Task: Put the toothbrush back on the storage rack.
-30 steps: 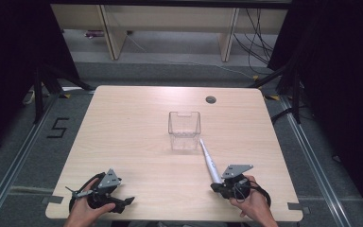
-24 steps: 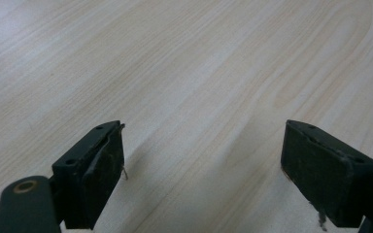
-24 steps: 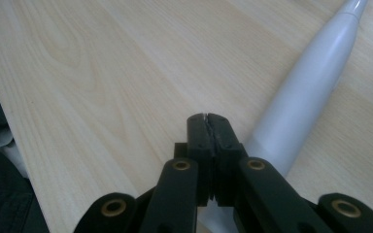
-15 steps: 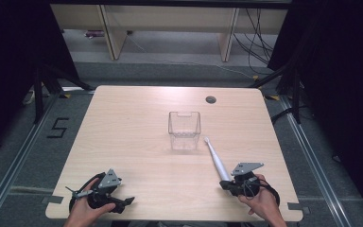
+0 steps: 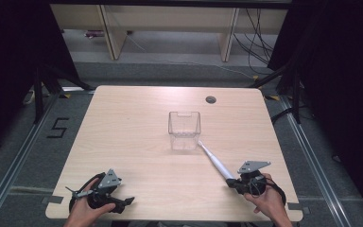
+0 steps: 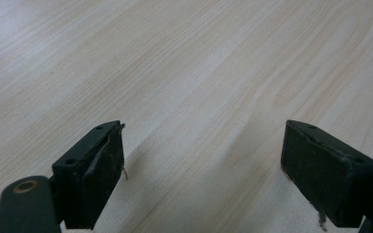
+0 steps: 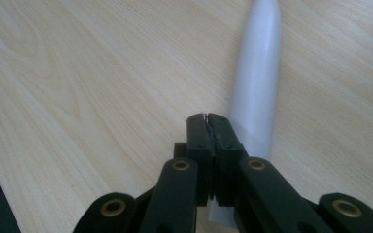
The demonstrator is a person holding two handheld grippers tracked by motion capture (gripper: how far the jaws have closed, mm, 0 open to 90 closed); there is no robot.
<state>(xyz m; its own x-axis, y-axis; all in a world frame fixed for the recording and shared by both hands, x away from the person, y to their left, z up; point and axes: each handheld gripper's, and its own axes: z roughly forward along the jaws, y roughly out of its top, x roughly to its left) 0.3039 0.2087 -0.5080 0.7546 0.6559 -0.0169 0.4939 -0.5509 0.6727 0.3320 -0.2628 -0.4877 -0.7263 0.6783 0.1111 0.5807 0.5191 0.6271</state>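
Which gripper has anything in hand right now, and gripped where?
Right gripper is shut on the white tapered stick, clamped at its near, wide end. Left gripper is open, holding nothing.

Pale wood counter under me, grey carpet floor around it, wooden shelf legs beyond, black curtains at both sides
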